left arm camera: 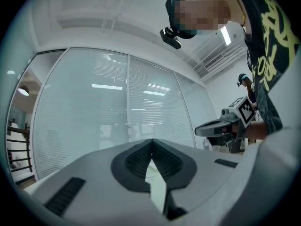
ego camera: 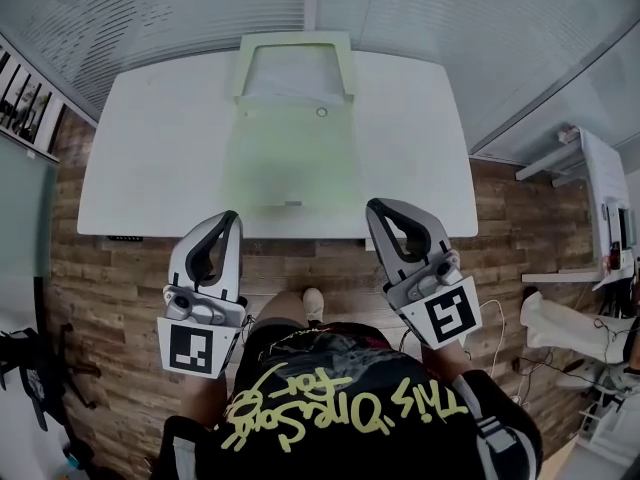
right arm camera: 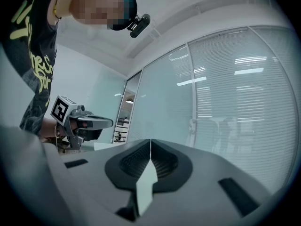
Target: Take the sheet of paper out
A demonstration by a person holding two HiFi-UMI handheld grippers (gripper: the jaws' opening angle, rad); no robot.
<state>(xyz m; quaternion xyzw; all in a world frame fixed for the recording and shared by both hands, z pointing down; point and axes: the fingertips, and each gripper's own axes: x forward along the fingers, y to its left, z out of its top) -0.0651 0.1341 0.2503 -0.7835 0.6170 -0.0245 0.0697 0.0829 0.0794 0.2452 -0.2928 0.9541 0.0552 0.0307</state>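
My left hand-held gripper (ego camera: pixel 229 216) and right hand-held gripper (ego camera: pixel 374 208) are both pinched shut on nothing. I hold them level just short of the bench (ego camera: pixel 150 168), which I judge to be a ready pose before reaching. Centred ahead of them, a pale green folder (ego camera: pixel 290 158) lies flat. The sheet of paper is presumably inside, though I cannot make it out

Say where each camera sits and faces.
Head view: on the head, steeply down at white table, green folder; left tongs, right tongs, shirt show.
Left gripper view: on left tongs, level toward glass wall; shut jaws show.
Right gripper view: on right tongs, toward glass wall; shut jaws show.
Shared: each gripper view catches the other tongs.
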